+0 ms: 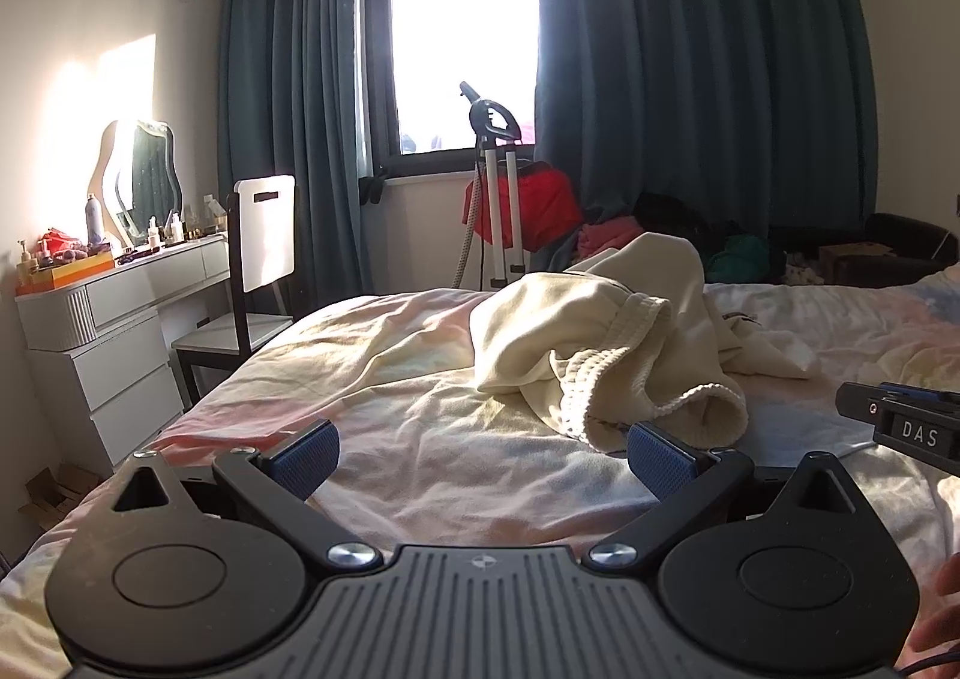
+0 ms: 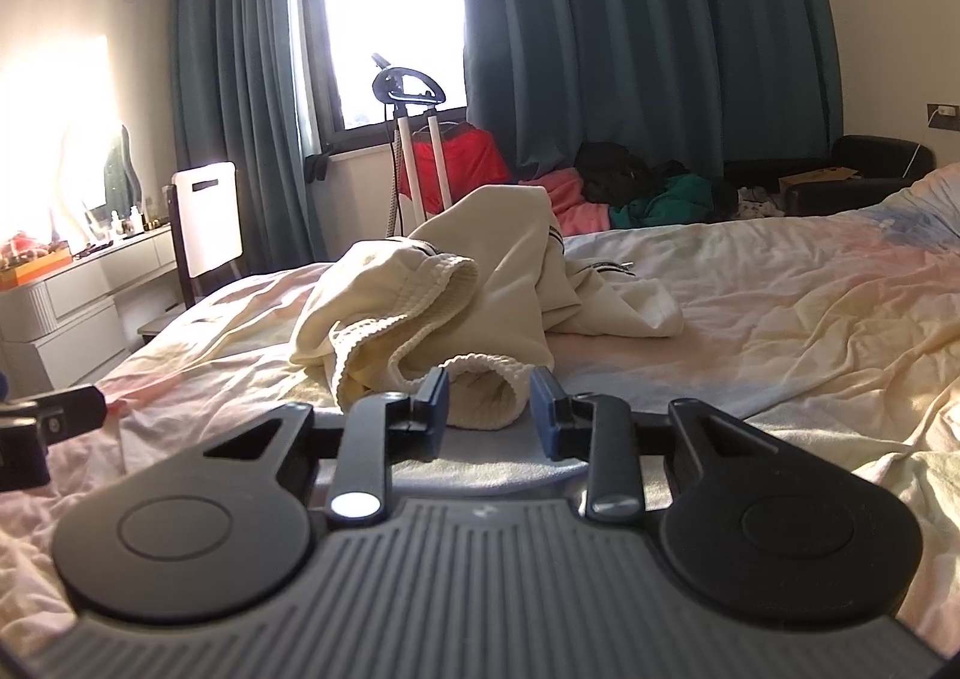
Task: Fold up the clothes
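Observation:
A cream sweatshirt lies crumpled in a heap on the pastel bed sheet. One ribbed cuff points toward me. My left gripper is open wide over bare sheet, its right blue pad just short of the heap. In the right wrist view the sweatshirt is straight ahead. My right gripper has its jaws narrowed around the cuff, which sits between the fingertips. The cuff's mouth is still round and unsquashed, so the pads do not look pressed on it.
A white dressing table and a chair stand left of the bed. A garment steamer and a pile of clothes sit under the window, before dark blue curtains. Open sheet stretches to the right.

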`<state>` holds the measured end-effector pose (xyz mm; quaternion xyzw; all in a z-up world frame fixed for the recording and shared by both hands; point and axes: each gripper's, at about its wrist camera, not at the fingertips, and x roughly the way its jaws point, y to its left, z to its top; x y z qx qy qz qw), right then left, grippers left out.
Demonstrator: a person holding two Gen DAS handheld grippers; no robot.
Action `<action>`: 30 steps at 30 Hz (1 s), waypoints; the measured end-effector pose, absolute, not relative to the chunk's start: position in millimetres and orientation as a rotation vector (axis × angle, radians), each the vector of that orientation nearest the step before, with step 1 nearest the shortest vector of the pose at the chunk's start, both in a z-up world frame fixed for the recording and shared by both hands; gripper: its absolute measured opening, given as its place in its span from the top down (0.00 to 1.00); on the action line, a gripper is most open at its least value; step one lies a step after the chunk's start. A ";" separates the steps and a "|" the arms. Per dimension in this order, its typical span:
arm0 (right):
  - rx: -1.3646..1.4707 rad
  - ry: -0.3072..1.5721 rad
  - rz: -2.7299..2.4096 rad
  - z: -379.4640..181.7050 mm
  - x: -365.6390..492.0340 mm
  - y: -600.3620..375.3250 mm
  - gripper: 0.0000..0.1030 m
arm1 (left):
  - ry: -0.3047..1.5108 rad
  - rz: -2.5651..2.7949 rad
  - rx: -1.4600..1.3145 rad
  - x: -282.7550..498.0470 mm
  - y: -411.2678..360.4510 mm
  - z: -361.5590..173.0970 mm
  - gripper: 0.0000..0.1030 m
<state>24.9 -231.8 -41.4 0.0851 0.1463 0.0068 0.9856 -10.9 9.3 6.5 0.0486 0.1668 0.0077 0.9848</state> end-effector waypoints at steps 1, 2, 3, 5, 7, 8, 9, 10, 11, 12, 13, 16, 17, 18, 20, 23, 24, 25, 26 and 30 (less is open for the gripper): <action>0.175 0.295 0.015 -41.4 24.9 -232.1 0.68 | 0.336 0.013 0.097 -10.8 9.1 6.2 0.00; 0.179 0.296 0.016 -41.5 25.0 -232.3 0.68 | 0.336 0.011 0.097 -10.6 8.9 5.9 0.00; 0.183 0.297 0.017 -41.5 25.1 -232.6 0.68 | 0.336 0.009 0.100 -10.3 8.6 5.3 0.00; 0.191 0.299 0.020 -41.5 25.2 -233.1 0.68 | 0.337 0.010 0.106 -9.6 8.1 3.2 0.00; 0.176 0.288 0.010 -40.1 23.3 -231.7 0.68 | 0.348 -0.001 0.108 -7.1 7.2 -0.1 0.00; 0.173 0.287 0.011 -39.2 23.2 -231.2 0.68 | 0.364 -0.009 0.106 -4.8 7.0 -2.5 0.00; 0.170 0.287 0.012 -38.2 23.0 -230.8 0.68 | 0.379 -0.016 0.105 -2.3 6.7 -4.8 0.01; 0.176 0.290 0.008 -37.2 23.4 -231.4 0.68 | 0.388 -0.021 0.103 -0.4 6.5 -8.0 0.02; 0.184 0.293 0.006 -36.3 23.9 -232.5 0.68 | 0.396 -0.025 0.101 1.4 6.2 -11.3 0.03; 0.192 0.298 0.001 -35.6 25.0 -233.9 0.68 | 0.397 -0.027 0.101 2.6 5.8 -14.9 0.03; 0.199 0.301 -0.004 -35.1 25.6 -235.2 0.68 | 0.402 -0.029 0.102 4.5 5.2 -17.9 0.03; 0.203 0.313 -0.034 -34.4 27.9 -239.9 0.68 | 0.413 -0.049 0.121 17.4 -0.7 -23.7 0.04; 0.205 0.320 -0.045 -34.6 28.4 -241.8 0.68 | 0.419 -0.053 0.126 23.3 -3.6 -24.7 0.05; 0.212 0.328 -0.054 -35.0 29.3 -244.0 0.68 | 0.425 -0.056 0.133 31.2 -7.3 -24.9 0.05; 0.238 0.338 -0.067 -35.0 30.4 -250.5 0.68 | 0.435 -0.054 0.152 50.6 -16.2 -24.9 0.06; 0.282 0.340 -0.085 -34.8 31.0 -262.9 0.68 | 0.422 -0.044 0.205 91.7 -35.9 -27.5 0.06; 0.296 0.339 -0.096 -35.0 31.4 -267.5 0.67 | 0.419 -0.038 0.225 107.8 -43.9 -29.3 0.08; 0.323 0.343 -0.096 -37.5 32.2 -273.4 0.67 | 0.417 -0.032 0.245 124.5 -52.2 -31.0 0.09; 0.350 0.346 -0.095 -40.0 33.0 -279.4 0.67 | 0.418 -0.025 0.265 145.9 -62.2 -32.8 0.10; 0.420 0.380 -0.093 -56.1 44.4 -297.5 0.67 | 0.378 -0.013 0.325 212.7 -95.6 -34.8 0.12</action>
